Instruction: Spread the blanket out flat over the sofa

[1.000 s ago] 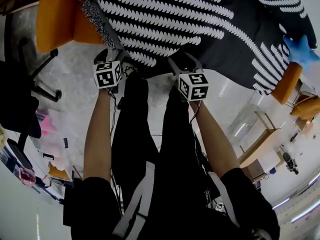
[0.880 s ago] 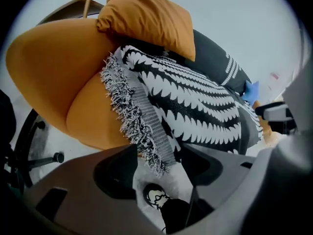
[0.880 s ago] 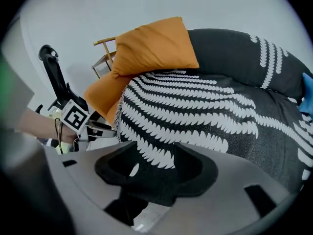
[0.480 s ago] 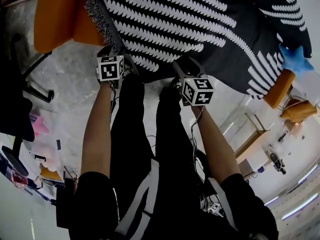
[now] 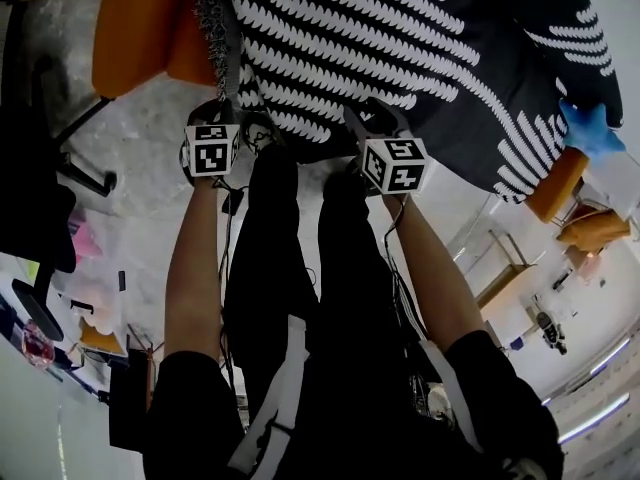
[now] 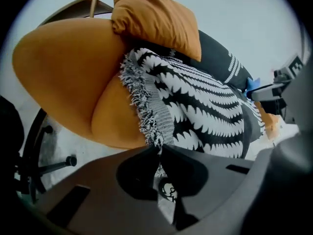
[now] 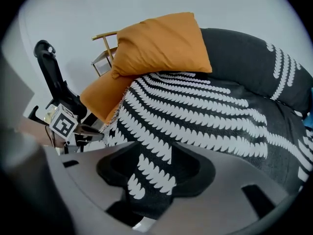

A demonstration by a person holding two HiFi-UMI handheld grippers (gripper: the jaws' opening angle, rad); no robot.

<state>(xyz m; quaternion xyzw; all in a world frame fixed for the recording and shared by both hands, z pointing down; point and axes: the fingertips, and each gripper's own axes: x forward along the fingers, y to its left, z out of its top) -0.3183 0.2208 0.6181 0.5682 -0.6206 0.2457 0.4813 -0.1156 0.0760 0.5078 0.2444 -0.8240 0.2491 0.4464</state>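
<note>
A black blanket (image 5: 400, 48) with rows of white marks lies over the orange sofa (image 5: 135, 28). Its fringed edge (image 6: 142, 106) hangs down the sofa's front by the left arm. My left gripper (image 5: 225, 108) is shut on that fringe, and a thin strand shows between its closed jaws (image 6: 158, 150). My right gripper (image 5: 365, 118) is at the blanket's near edge further right. Its jaws (image 7: 151, 165) have just been closing, and a thick fold of blanket (image 7: 205, 116) fills the gap, touching both sides.
An orange cushion (image 7: 161, 43) leans at the sofa's back left. A blue object (image 5: 590, 128) sits at the sofa's right end. A black office chair (image 5: 40, 198) stands on the floor to the left. The person's legs in black trousers (image 5: 300, 268) are directly below the grippers.
The left gripper went up to the fringed edge and has drawn back a little with it. The fringe ran slanted and now hangs nearly straight down to that gripper. The right gripper stays on its fold.
</note>
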